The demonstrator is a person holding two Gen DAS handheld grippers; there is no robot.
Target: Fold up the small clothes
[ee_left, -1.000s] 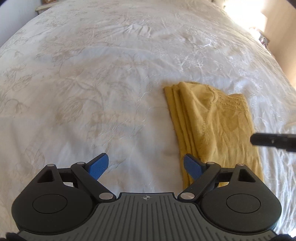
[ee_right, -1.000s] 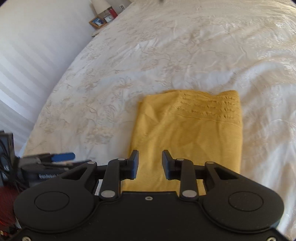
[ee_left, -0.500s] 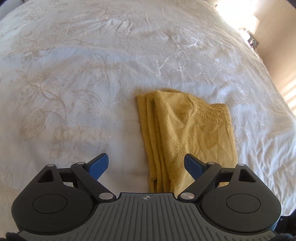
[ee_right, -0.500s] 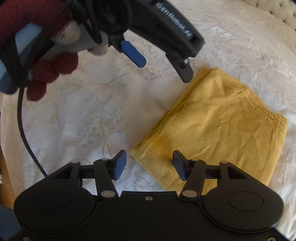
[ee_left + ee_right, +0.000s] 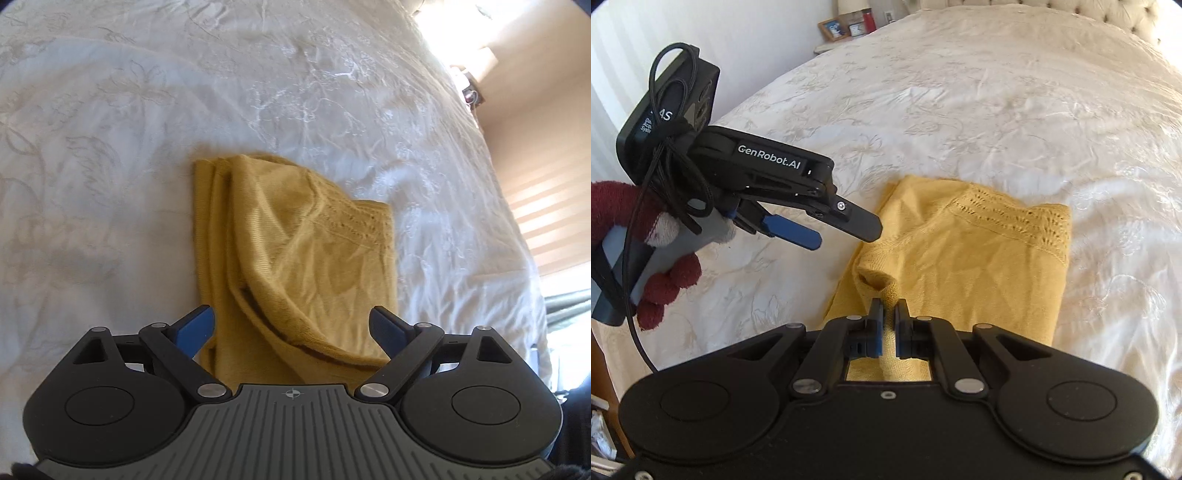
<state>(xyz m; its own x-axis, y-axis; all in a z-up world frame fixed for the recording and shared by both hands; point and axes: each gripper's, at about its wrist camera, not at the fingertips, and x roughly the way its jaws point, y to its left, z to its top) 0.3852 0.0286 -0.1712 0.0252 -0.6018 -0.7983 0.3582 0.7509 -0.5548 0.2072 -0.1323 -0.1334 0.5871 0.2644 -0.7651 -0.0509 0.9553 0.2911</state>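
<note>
Your left tool (image 5: 846, 229) carried the white lettering "GenRobot.AI" on its arm, readable only in the right wrist view. The camera block behind it showed "AS"; smaller print beneath was too small to read. Your right tool (image 5: 889, 308) had its jaws nearly closed, pinching a raised fold of the yellow knitted garment (image 5: 964, 266) at its near edge. Your left tool (image 5: 291, 325) had its jaws spread wide, gripping nothing, poised above the garment's (image 5: 295, 258) near end. The garment lay folded on the embroidered white bedspread (image 5: 147, 129). Only the right view showed the picture frame (image 5: 833, 29) beyond the bed.
</note>
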